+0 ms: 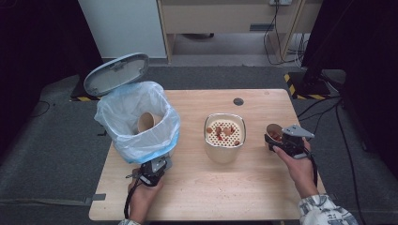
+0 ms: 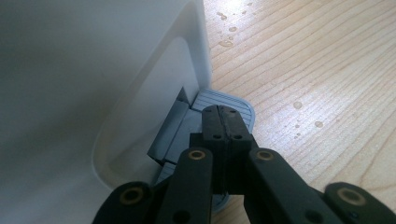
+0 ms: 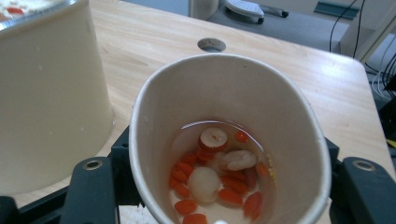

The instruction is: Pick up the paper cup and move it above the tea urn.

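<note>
Here the left gripper [image 1: 152, 174] sits low at the front of a white bin [image 1: 141, 123] on the left part of the wooden desk [image 1: 225, 187]. In the left gripper view its two black jaws are pressed together with nothing between them, their tips resting over the grey foot pedal [image 2: 233, 103] at the base of the bin's white wall. The bin's lid [image 1: 116, 73] stands raised at the back, and a pale blue-white bag [image 1: 123, 140] lines the bin and folds over its rim. Inside the bag a brown paper cup [image 1: 146, 122] lies tilted.

The right gripper [image 1: 278, 139] is near the right edge of the desk, held by the person's right hand [image 1: 298, 164]. Its jaws are closed around a second paper cup [image 3: 229, 135], one jaw on each side of the cup's wall, so that the rim is squeezed to an oval. The cup holds a little clear liquid with red berries [image 3: 233, 184] and pale round pieces [image 3: 204, 183] at the bottom.

Between the bin and the right gripper, about mid-desk, stands a cream container [image 1: 224, 150] with a perforated top [image 1: 225, 132] on which reddish bits lie. In the right gripper view it stands just beside the held cup. Small water drops [image 2: 297, 105] dot the desk near the pedal.
</note>
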Demonstrator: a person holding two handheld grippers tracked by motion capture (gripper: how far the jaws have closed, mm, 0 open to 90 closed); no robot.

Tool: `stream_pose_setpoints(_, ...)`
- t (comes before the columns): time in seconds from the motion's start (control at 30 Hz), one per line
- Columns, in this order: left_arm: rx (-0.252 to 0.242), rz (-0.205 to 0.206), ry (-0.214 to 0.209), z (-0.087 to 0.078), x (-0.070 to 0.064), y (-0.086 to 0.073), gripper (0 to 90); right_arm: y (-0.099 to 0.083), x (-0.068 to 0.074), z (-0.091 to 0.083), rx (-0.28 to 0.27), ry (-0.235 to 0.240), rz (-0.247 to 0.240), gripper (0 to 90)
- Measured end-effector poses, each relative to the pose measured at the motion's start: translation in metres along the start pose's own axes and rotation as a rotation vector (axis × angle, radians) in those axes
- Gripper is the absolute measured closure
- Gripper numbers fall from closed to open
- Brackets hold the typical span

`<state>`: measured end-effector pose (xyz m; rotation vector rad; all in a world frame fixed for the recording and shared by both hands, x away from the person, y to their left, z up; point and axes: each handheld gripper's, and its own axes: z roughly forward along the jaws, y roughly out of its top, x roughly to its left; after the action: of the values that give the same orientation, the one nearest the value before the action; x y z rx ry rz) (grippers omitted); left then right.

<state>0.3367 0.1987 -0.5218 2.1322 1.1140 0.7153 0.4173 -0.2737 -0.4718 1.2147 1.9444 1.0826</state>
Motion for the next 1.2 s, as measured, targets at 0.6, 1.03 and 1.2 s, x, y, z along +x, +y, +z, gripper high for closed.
stream_pose_setpoints(0.6, 0.001, 0.0, 0.0, 0.0, 0.0, 0.0, 89.1, 0.057, -0.006, -0.002, -0.027, 0.026, -0.157, 36.3)
stream_pose_setpoints(1.03, 0.001, 0.0, -0.001, 0.0, 0.0, 0.0, 89.1, 0.093, -0.001, -0.002, -0.055, 0.042, -0.214, 36.6)
stream_pose_setpoints(1.2, 0.0, -0.001, -0.001, 0.0, 0.0, 0.0, 89.1, 0.103, 0.002, -0.001, -0.057, 0.047, -0.241, 36.7)
